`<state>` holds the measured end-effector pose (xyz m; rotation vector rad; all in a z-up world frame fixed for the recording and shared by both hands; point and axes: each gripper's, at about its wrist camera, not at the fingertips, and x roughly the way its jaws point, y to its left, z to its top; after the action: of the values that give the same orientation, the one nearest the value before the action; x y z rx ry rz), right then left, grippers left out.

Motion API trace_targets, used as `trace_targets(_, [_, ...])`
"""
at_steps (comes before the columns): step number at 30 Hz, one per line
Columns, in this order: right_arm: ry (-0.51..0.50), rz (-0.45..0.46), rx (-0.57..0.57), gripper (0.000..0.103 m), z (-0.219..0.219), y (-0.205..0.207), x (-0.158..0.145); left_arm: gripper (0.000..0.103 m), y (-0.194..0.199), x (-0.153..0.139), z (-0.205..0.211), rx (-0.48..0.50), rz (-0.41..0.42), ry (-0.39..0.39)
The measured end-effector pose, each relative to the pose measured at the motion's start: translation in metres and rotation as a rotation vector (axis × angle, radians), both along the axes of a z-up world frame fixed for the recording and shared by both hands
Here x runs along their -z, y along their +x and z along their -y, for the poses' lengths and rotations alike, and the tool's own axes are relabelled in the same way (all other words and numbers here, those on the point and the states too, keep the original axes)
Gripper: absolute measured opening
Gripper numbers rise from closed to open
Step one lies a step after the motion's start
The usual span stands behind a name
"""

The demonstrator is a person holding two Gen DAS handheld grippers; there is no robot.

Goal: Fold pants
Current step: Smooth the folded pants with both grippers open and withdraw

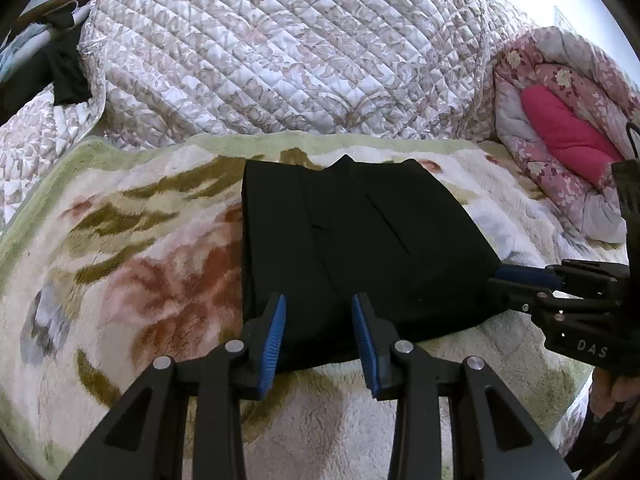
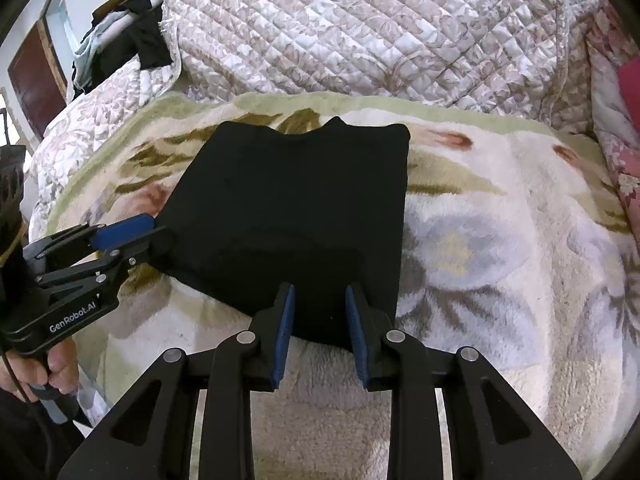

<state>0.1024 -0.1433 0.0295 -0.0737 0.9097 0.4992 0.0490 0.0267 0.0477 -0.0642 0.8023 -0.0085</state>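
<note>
The left gripper point(image 1: 319, 308) hovers at the near left part of the folded black pants point(image 1: 352, 248), its jaws spread with nothing pinched. The pants lie flat in the middle of a fluffy flowered blanket point(image 1: 140, 248). The right gripper point(image 2: 320, 300) sits at their near right edge, its jaws also parted and empty.

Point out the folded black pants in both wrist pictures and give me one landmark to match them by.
Left wrist view: the black pants lie centre frame on the fleece blanket, just beyond the left tongs.
Right wrist view: the black pants lie centre, slightly left, beyond the right tongs.
Shared landmark: the quilted bedspread across the top.
</note>
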Motion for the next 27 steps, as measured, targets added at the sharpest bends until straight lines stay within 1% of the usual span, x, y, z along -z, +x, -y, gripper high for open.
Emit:
trace_targets(1, [-0.004,0.011,-0.002,0.029,0.000,-0.002,-0.002,0.038,-0.001,-0.001,0.000,-0.002,0.002,0.000])
trace_targets(4, [-0.006,0.035,-0.008,0.042,0.000,-0.007,-0.006,0.038,-0.006,-0.004,0.000,-0.012,0.008,0.003])
trace_targets(9, [-0.002,0.051,-0.012,0.042,-0.002,-0.023,-0.009,0.042,-0.016,-0.001,-0.003,-0.035,-0.010,-0.015])
trace_targets(14, [-0.016,0.041,-0.031,0.042,-0.006,-0.036,-0.002,0.043,-0.019,0.009,-0.001,-0.037,-0.051,-0.016])
trace_targets(19, [-0.029,0.049,-0.019,0.042,-0.006,-0.036,-0.001,0.043,-0.019,0.009,0.001,-0.034,-0.054,-0.012])
trace_targets(21, [-0.011,0.072,-0.007,0.042,-0.003,-0.036,-0.006,0.043,-0.020,0.008,0.000,-0.036,-0.043,-0.023])
trace_targets(24, [0.032,0.132,0.019,0.042,0.003,-0.036,-0.017,0.043,-0.023,-0.005,-0.004,-0.058,0.028,-0.026])
trace_targets(25, [0.035,0.142,0.028,0.042,0.005,-0.035,-0.019,0.043,-0.022,-0.009,-0.004,-0.059,0.046,-0.024])
trace_targets(27, [0.028,0.137,0.051,0.042,0.007,-0.029,-0.017,0.043,-0.018,-0.009,-0.005,-0.058,0.052,-0.026])
